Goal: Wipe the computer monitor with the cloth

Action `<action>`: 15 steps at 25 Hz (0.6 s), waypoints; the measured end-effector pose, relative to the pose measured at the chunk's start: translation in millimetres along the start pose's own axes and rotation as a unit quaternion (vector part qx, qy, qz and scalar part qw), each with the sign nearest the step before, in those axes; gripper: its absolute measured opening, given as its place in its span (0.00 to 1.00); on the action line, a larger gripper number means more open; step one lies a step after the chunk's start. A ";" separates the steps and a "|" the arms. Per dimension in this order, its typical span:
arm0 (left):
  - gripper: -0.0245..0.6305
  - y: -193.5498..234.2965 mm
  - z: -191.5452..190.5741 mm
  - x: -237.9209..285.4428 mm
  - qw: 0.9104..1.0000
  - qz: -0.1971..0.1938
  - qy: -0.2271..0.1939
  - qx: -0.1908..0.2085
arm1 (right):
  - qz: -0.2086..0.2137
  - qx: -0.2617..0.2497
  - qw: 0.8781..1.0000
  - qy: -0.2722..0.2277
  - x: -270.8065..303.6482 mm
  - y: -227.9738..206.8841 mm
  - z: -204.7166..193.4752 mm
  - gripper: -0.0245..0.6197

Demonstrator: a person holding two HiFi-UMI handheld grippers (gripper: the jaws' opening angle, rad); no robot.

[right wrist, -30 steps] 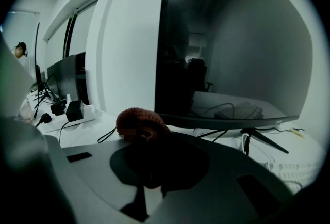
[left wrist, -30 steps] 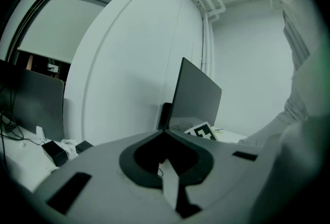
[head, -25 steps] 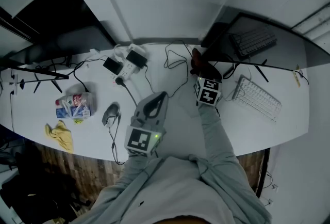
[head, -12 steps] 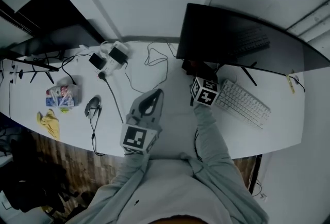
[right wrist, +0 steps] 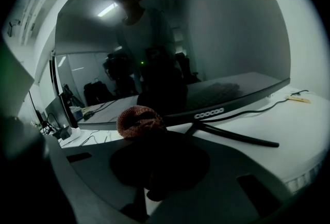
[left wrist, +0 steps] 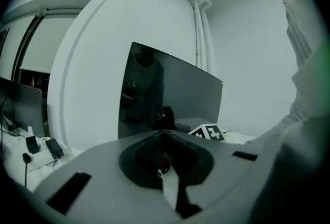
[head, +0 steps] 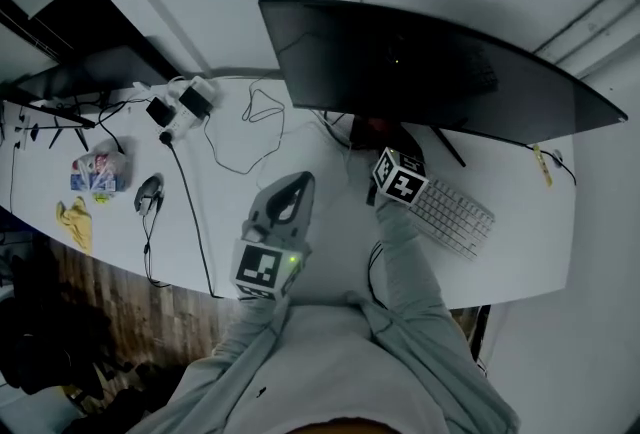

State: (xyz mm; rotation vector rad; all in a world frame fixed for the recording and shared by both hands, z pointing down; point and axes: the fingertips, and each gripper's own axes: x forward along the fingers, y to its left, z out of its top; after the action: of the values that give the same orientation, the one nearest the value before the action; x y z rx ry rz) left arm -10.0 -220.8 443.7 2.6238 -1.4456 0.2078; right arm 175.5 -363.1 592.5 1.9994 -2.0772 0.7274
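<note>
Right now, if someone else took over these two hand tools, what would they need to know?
Left gripper: shut, empty, held over the desk in front of the monitor.
Right gripper: shut on the reddish cloth, low by the monitor's bottom edge and stand.
Done: cloth is in the jaws and at the screen; I cannot tell if it touches.
Left: wipe across the whole screen.

Legible text, brands, numerals: none. Black-and-white square code patterns, no letters, on grey marker cube (head: 265,269) of left tongs (head: 293,184) and on white marker cube (head: 402,178) of right tongs (head: 385,135). Small red-and-blue printed packet (head: 97,172) on white worktop (head: 235,202): print too small to read.
</note>
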 end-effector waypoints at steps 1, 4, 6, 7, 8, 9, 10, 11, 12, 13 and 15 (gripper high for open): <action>0.07 -8.6 0.7 4.5 1.000 0.000 -0.001 0.000 | -0.005 0.004 1.000 0.002 -1.9 -12.4 0.5 0.10; 0.07 -35.4 2.1 18.4 1.000 -0.001 0.000 -0.002 | -0.010 0.018 1.000 0.002 -9.0 -48.1 6.5 0.10; 0.07 -52.5 0.8 27.4 1.000 -0.004 0.001 -0.003 | -0.014 0.022 1.000 -0.001 -13.6 -71.2 12.4 0.10; 0.07 -60.7 0.7 31.8 1.000 -0.006 0.002 -0.003 | -0.016 0.024 1.000 -0.003 -15.7 -83.3 15.4 0.10; 0.07 -68.6 0.7 36.1 1.000 -0.008 0.002 -0.003 | -0.020 0.027 0.999 -0.005 -17.9 -95.9 18.0 0.10; 0.07 -76.3 0.7 40.2 1.000 -0.010 0.002 -0.002 | -0.024 0.033 0.999 -0.005 -20.3 -109.0 19.9 0.10; 0.07 -83.9 1.0 44.2 1.000 -0.012 0.001 0.000 | -0.029 0.038 0.999 -0.006 -23.0 -122.5 21.8 0.10; 0.07 -91.6 1.1 48.3 1.000 -0.014 0.001 0.001 | -0.033 0.042 0.999 -0.007 -25.7 -136.3 24.0 0.10; 0.07 -99.4 1.1 52.6 1.000 -0.016 0.001 0.002 | -0.038 0.044 0.998 -0.008 -28.3 -150.2 26.4 0.10; 0.07 -107.1 1.0 56.9 1.000 -0.018 0.002 0.002 | -0.042 0.046 0.998 -0.010 -30.6 -163.9 28.6 0.10; 0.07 -121.2 0.0 65.4 1.000 -0.024 0.003 0.004 | -0.051 0.047 0.997 -0.013 -34.9 -189.7 33.5 0.10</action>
State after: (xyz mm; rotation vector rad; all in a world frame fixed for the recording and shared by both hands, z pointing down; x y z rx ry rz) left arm 127.3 -210.8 449.4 2.6596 -1.3806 0.2154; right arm 370.3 -343.9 591.0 2.1587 -1.9732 0.7981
